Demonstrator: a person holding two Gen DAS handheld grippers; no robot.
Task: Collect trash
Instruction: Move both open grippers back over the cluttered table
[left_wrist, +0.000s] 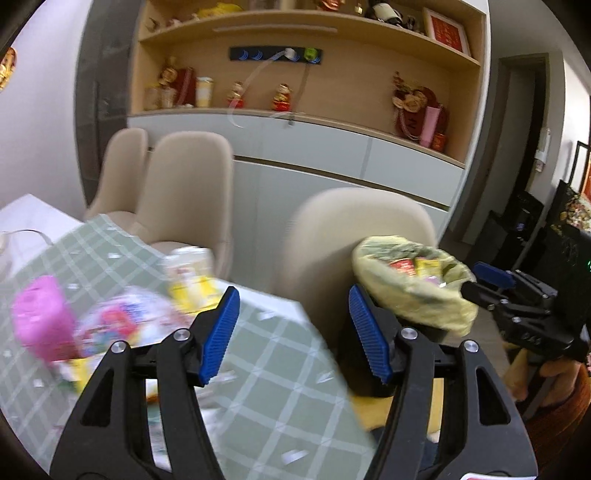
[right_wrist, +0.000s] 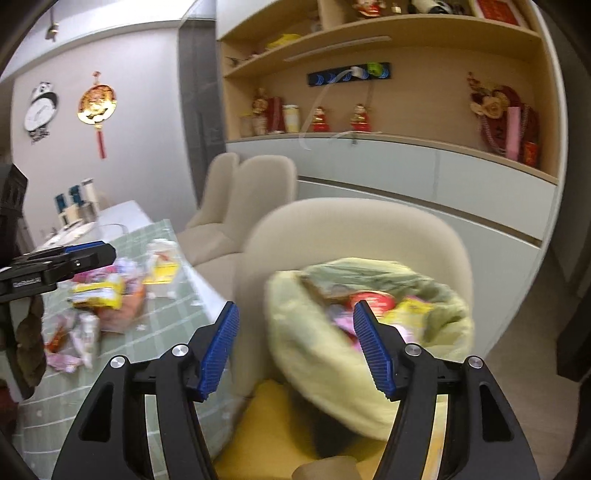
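Both grippers are empty, jaws spread wide: the left gripper (left_wrist: 293, 334) hangs over the surface's (left_wrist: 280, 384) corner, the right gripper (right_wrist: 293, 345) in front of the yellow-lined trash bin (right_wrist: 314, 354), already holding wrappers. The trash (right_wrist: 99, 295) lies scattered on the green checked cloth, well apart from the bin. The bin looks tilted on a chair seat; a careless drop could tip it, I'd guess, or light wrappers could slide off the edge. Beige chairs (left_wrist: 184, 192) and a shelved cabinet (left_wrist: 332, 155) stand behind.
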